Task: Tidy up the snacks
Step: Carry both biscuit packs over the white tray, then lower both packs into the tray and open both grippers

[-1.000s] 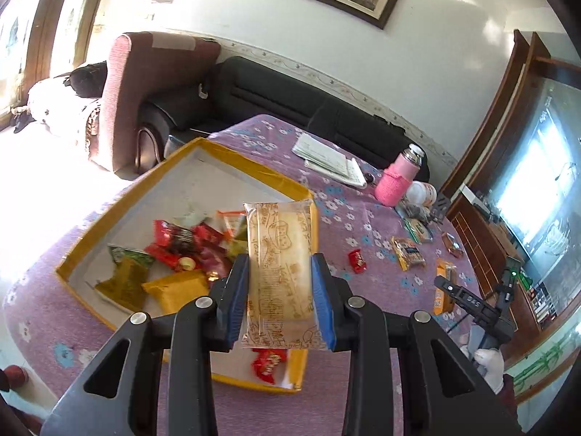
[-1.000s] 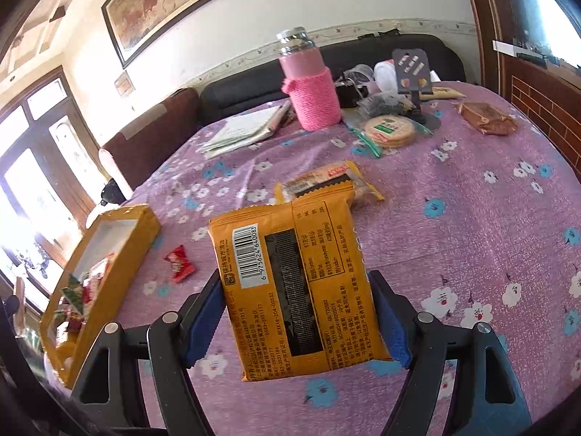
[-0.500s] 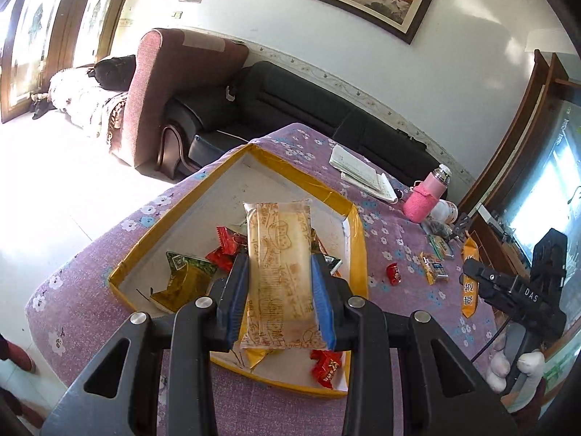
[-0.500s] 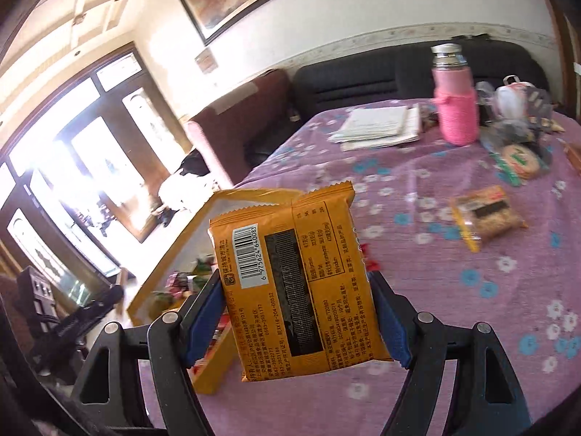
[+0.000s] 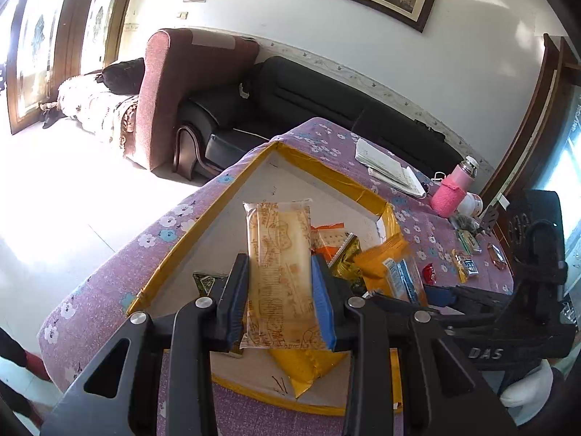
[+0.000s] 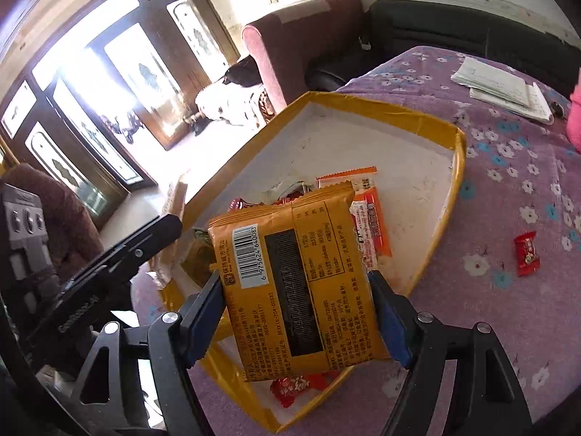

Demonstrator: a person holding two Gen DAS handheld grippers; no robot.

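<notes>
Over the yellow box on the purple table, the left gripper pinches a pale cake pack. Beside it, the right gripper pinches an orange snack bag above the box too.

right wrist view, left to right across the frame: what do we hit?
Left gripper → orange snack packet in the right gripper → yellow box rim → red candy on the purple tablecloth.
</notes>
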